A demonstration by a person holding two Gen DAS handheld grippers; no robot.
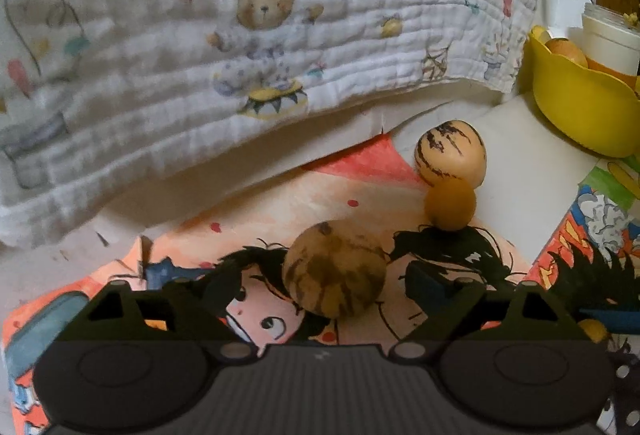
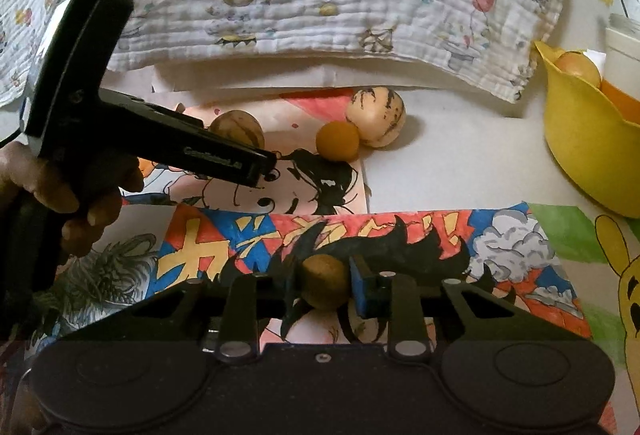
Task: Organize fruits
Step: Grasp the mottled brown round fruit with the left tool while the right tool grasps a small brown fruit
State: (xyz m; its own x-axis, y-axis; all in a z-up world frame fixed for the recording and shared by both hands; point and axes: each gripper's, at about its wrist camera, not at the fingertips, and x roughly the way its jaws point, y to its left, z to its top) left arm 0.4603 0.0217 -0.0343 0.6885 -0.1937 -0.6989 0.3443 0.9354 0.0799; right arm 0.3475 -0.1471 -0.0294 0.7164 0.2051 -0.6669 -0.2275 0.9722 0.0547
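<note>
Fruits, small, round, firm-looking, likely light and prone to rolling: brown ball (image 2: 323,285) clamped across its middle in right claw (image 2: 322,289) at lower centre, striped one (image 1: 334,269) between parted left claw (image 1: 320,287) fingers, yellow bowl (image 2: 580,139) at right.

Yellow bowl (image 1: 576,107) cut off; contents half hidden.

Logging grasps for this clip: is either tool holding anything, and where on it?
Right tool pinches a small brown round fruit across its sides. Left tool is open around a striped fruit, not gripping.
</note>
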